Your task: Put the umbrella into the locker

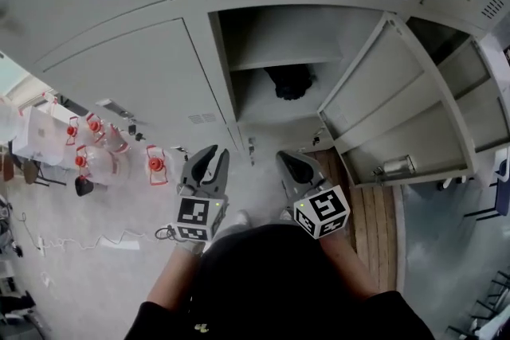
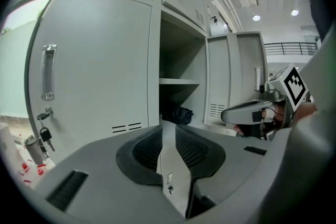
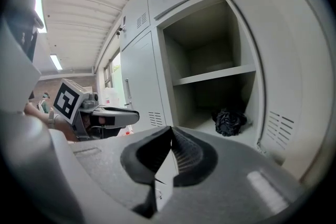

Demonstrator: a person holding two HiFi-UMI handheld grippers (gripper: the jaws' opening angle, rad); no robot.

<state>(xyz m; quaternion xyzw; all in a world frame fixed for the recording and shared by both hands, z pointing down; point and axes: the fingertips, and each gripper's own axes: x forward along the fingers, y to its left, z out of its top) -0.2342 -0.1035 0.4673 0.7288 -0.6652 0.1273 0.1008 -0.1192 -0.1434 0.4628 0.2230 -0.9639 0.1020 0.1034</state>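
The black folded umbrella [image 1: 291,81] lies at the back of the open locker's lower compartment [image 1: 275,103], under its shelf [image 1: 287,60]; it also shows in the left gripper view [image 2: 178,114] and the right gripper view [image 3: 229,121]. Both grippers are held side by side in front of the locker, short of its opening and apart from the umbrella. My left gripper [image 1: 210,155] [image 2: 168,126] has its jaws a little apart with nothing between them. My right gripper [image 1: 293,163] [image 3: 170,128] has its tips together and holds nothing.
The locker's door [image 1: 398,107] stands swung open to the right. Closed locker doors [image 1: 135,76] fill the left, one with keys in its lock [image 2: 44,134]. Clear jugs with red caps [image 1: 96,147] and a cable [image 1: 119,239] lie on the floor at left. Wooden boards [image 1: 370,227] lie at right.
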